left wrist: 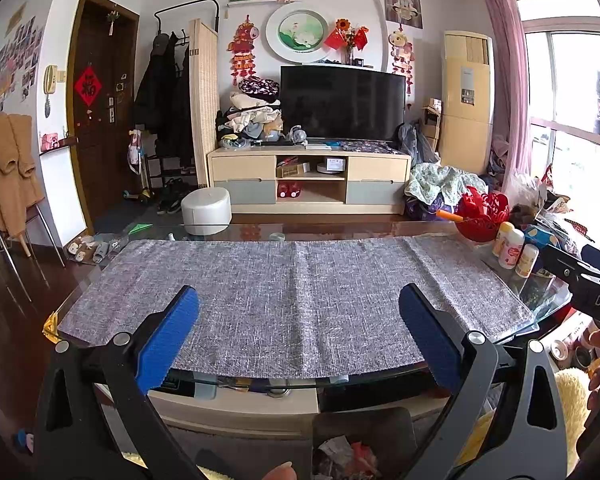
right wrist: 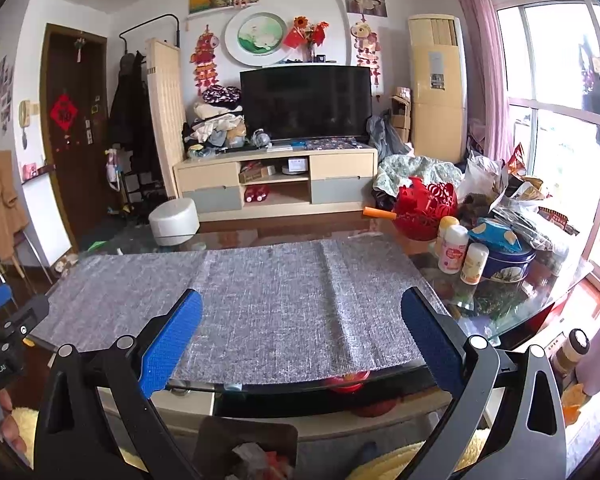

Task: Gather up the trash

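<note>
I hold my left claw [left wrist: 299, 332] and right claw [right wrist: 302, 334] empty, jaws apart, above the bare grey mat [left wrist: 292, 292], since the trash sits in the bin [left wrist: 364, 440] below them.

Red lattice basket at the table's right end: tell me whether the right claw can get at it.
Probably yes. The right claw is open and empty, and only bare grey woven mat lies between it and the red lattice basket.

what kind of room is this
Most likely a lived-in home living room: a TV on a low media cabinet, coats on a rack by the door, and a glass coffee table.
</note>
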Demonstrator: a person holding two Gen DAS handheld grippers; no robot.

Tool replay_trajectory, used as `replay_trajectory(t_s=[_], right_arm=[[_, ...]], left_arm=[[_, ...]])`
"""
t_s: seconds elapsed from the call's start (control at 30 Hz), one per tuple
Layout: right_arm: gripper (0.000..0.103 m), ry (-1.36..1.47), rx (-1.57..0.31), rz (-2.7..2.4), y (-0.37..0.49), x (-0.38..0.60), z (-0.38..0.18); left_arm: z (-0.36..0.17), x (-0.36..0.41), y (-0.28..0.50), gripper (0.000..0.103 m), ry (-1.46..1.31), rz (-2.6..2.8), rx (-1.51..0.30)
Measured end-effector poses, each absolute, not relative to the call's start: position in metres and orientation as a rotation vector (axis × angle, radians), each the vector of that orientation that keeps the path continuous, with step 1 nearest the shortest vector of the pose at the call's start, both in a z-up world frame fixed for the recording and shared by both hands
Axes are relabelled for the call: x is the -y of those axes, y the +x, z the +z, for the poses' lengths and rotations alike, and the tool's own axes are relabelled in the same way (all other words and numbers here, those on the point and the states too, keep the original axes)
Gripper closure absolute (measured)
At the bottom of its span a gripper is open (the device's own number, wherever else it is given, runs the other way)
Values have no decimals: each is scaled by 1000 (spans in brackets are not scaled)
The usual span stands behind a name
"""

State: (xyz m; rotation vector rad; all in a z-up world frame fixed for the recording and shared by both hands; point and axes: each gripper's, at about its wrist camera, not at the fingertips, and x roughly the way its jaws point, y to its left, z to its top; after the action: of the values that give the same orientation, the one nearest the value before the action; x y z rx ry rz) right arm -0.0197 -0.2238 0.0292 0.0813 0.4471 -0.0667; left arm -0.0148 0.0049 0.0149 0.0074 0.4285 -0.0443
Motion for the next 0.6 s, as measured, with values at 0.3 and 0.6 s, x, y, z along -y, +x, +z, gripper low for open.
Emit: replay_trajectory(t_s=[0.3, 0.6], right_arm=[[3, 86, -450, -71, -19, 224, 28], [3, 88, -454, -73, -19, 224, 28]], left_arm=[[14, -4, -15, 8, 8, -42, -435], [14, -3, -15, 8, 3, -39, -436]])
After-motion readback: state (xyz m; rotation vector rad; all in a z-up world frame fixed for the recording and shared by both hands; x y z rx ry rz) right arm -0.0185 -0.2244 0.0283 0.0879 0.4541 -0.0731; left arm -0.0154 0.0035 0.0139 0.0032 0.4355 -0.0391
